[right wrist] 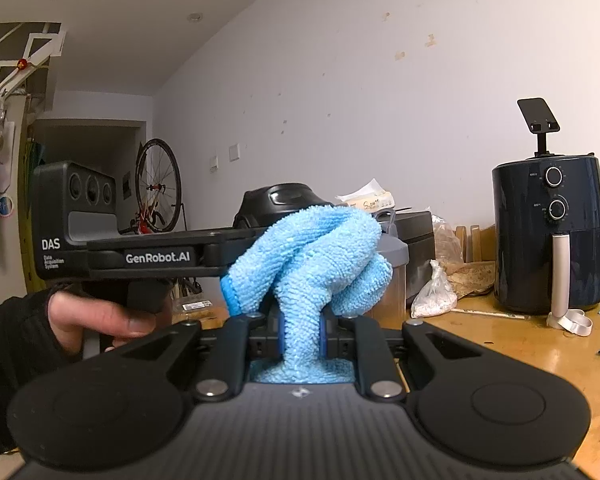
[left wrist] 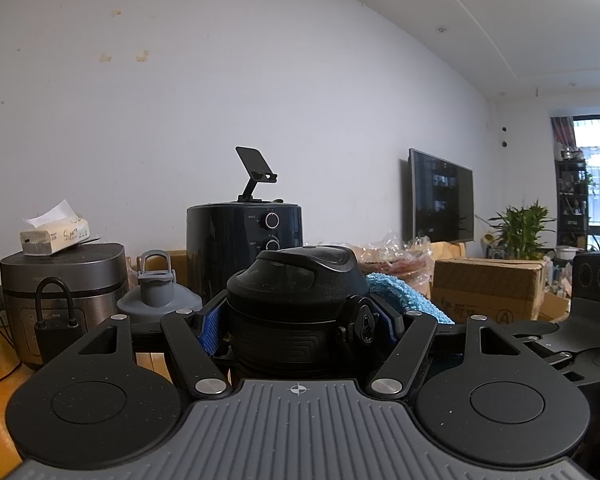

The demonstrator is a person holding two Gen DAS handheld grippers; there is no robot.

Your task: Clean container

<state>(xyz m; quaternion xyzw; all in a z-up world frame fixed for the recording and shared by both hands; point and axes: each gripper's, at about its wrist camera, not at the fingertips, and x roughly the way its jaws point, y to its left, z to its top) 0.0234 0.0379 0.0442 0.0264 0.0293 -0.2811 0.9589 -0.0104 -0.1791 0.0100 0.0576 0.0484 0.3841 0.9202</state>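
Wooden table; black-lidded container in left tool, contents unseen.

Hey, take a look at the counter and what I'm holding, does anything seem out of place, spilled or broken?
Nothing looks spilled or broken. One oddity: a black folding phone stand sits on top of the dark blue air fryer, and an open tissue pack rests on the steel rice cooker. The black-lidded bottle and blue microfibre cloth look normally gripped.

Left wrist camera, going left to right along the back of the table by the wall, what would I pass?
Rice cooker with tissue pack on top → grey bottle lid → air fryer carrying a phone stand → television → potted plant.
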